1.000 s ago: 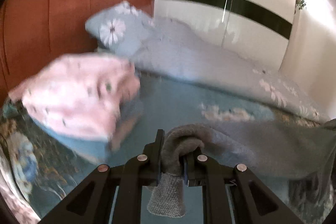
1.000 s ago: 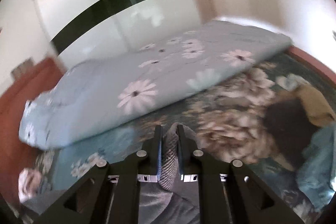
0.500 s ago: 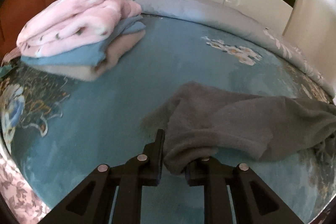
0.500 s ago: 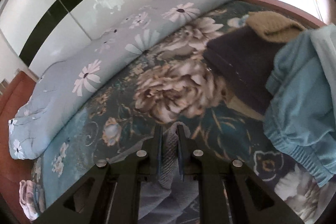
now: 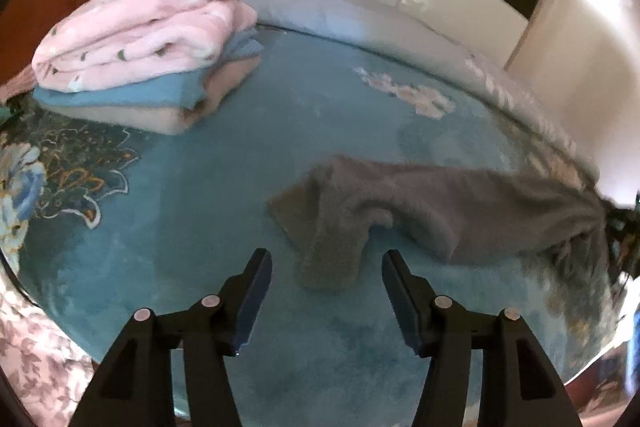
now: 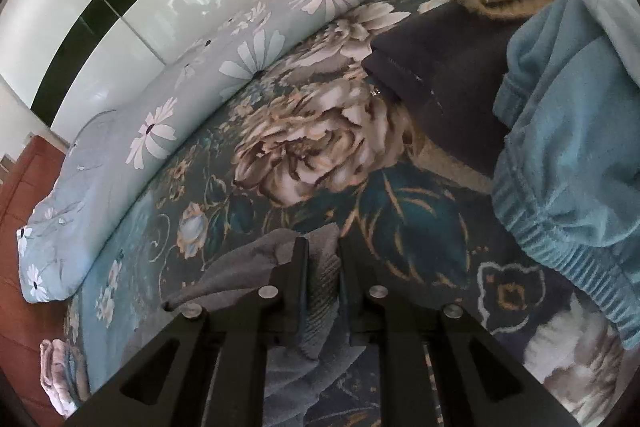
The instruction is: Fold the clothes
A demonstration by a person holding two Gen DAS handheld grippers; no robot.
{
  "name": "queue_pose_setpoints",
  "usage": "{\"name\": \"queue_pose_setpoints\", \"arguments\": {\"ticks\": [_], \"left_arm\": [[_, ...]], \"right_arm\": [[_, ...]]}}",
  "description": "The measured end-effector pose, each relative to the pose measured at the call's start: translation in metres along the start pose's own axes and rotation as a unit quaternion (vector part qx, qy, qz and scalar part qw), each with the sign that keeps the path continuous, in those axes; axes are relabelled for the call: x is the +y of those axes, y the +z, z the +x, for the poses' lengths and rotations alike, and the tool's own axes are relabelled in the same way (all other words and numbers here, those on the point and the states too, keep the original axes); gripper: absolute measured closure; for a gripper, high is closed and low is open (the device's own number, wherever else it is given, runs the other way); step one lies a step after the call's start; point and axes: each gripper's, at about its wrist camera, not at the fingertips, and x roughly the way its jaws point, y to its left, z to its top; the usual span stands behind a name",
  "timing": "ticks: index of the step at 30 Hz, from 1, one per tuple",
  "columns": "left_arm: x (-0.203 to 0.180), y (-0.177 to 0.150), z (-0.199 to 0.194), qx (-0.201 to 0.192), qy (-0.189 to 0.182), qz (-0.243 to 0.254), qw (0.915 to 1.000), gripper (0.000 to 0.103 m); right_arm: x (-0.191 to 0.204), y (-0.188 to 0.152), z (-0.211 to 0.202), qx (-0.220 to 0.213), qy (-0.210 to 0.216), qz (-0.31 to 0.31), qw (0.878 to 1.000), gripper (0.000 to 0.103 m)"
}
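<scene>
- Left wrist view: left gripper (image 5: pixel 326 267) jaws opening, a corner of the grey garment (image 5: pixel 440 211) lying loose between them on the bed (image 5: pixel 180 227); folded stack (image 5: pixel 152 55) beyond it.
- Right wrist view: right gripper (image 6: pixel 323 259) clamped on the grey garment (image 6: pixel 320 295); unfolded pile (image 6: pixel 560 99) right of it, so folding is barely begun.

you can read no text, label, brand or number in these two views; the fabrics show only flower patterns.
</scene>
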Motion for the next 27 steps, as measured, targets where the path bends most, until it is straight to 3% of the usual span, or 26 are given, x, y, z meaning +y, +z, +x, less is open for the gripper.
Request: {"name": "queue_pose_setpoints", "arguments": {"ticks": [5, 7, 10, 13, 15, 18, 20, 22, 27], "left_arm": [[0.007, 0.019, 0.015, 0.002, -0.034, -0.045, 0.9984, 0.041], [0.014, 0.021, 0.023, 0.013, -0.075, -0.078, 0.994, 0.041], [0.021, 0.031, 0.037, 0.026, -0.099, -0.121, 0.9873, 0.041], [0.023, 0.04, 0.048, 0.04, -0.145, -0.152, 0.9769, 0.04], [0.021, 0.048, 0.061, 0.06, -0.137, -0.164, 0.975, 0.04], [0.015, 0.053, 0.077, 0.082, -0.103, -0.154, 0.9793, 0.043], [0.01, 0.051, 0.082, 0.089, -0.095, -0.149, 0.9803, 0.055], [0.008, 0.05, 0.084, 0.086, -0.086, -0.142, 0.9824, 0.078], [-0.004, 0.074, 0.092, 0.079, -0.066, -0.114, 0.9881, 0.085]], "right_arm": [[0.006, 0.002, -0.009, -0.011, 0.004, -0.006, 1.0, 0.089], [0.01, 0.004, -0.013, -0.012, 0.005, -0.016, 1.0, 0.089], [0.017, 0.004, -0.019, -0.012, 0.0, -0.035, 0.999, 0.089], [0.022, 0.003, -0.018, -0.008, -0.007, -0.047, 0.999, 0.089], [0.025, 0.002, -0.016, -0.005, -0.012, -0.052, 0.999, 0.089], [0.025, -0.001, -0.015, -0.003, -0.011, -0.053, 0.999, 0.089], [0.025, -0.002, -0.016, -0.003, -0.012, -0.055, 0.998, 0.089], [0.026, -0.003, -0.019, -0.004, -0.011, -0.059, 0.998, 0.089], [0.038, 0.005, -0.025, -0.015, 0.0, -0.06, 0.998, 0.089]]}}
